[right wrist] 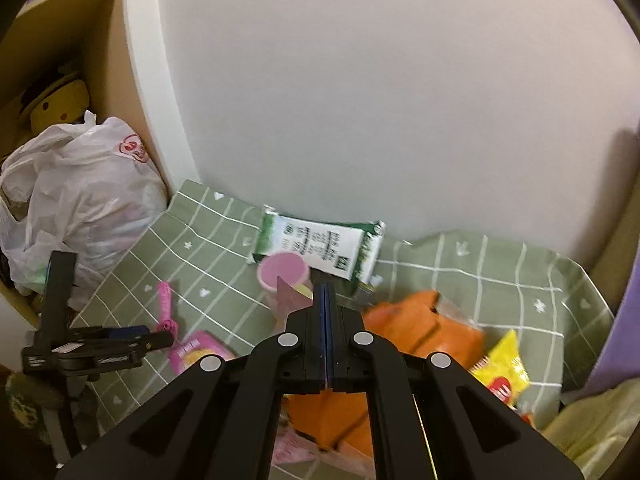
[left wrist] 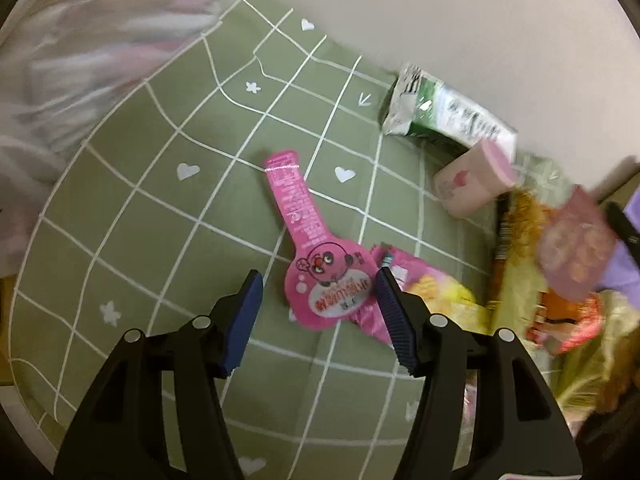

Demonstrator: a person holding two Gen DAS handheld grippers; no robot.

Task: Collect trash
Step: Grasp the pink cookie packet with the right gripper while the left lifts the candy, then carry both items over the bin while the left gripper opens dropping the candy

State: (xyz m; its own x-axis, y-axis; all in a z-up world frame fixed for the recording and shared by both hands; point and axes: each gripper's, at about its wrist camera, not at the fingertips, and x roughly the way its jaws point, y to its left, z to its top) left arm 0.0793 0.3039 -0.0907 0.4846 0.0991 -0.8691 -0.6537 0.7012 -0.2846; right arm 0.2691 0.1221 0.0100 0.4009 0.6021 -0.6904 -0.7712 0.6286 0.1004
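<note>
- The left claw (left wrist: 318,300) is seen spread wide apart, hovering low over a green grid-patterned cloth (left wrist: 160,220) spread on the counter.
- A pink paddle-shaped wrapper (left wrist: 316,272) printed with a cartoon face is seen lying flat on the cloth between the spread fingers; whether it is touched cannot be told.
- A pink and yellow snack packet (left wrist: 424,288) is found just beside it, partly tucked beneath the right finger.
- The right claw (right wrist: 326,296) is pressed together on a thin pinkish wrapper (right wrist: 290,298), whose corner sticks up left of the fingertips.
- A green and white packet (right wrist: 320,248) is propped against the wall, with a pink-lidded cup (right wrist: 283,270) just in front of it.
- An orange bag (right wrist: 416,328) and a yellow snack bag (right wrist: 502,368) are seen lying on the cloth to the right.
- A white plastic bag (right wrist: 80,200) is seen bulging beside the cloth's left edge, against a shelf unit (right wrist: 100,40).
</note>
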